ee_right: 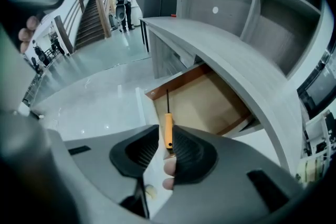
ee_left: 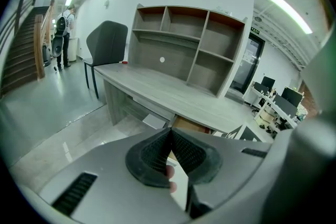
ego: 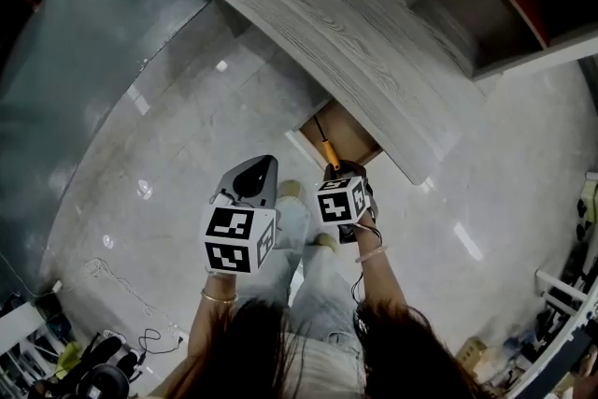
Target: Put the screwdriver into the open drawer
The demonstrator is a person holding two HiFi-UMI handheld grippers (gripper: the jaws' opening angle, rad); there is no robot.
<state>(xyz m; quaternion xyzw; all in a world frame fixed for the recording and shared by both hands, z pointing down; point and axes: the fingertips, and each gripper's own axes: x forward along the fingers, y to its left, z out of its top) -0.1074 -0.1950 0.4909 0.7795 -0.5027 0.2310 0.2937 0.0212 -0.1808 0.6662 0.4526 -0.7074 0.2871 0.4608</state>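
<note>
The screwdriver (ee_right: 168, 131) has an orange handle and a thin dark shaft that points away over the open drawer (ee_right: 210, 107). Its handle sits in the gap of my right gripper (ee_right: 166, 134). The jaws stand a little apart: the handle is against the right pad, with a sliver of space at the left pad. I cannot tell whether it rests on the drawer floor. In the head view the screwdriver (ego: 323, 145) lies along the drawer's (ego: 350, 137) left side, just ahead of the right gripper (ego: 338, 173). My left gripper (ee_left: 169, 131) is shut and empty, held left of the drawer (ego: 266, 168).
The grey wooden desk (ego: 336, 23) overhangs the drawer, with a shelf unit (ee_left: 194, 44) on top. A dark chair (ee_left: 106, 44) stands at the desk's far end. The drawer's white front panel (ee_right: 144, 113) is on its left. A person stands by the stairs (ee_left: 64, 34). My feet (ego: 291, 190) are on the pale floor.
</note>
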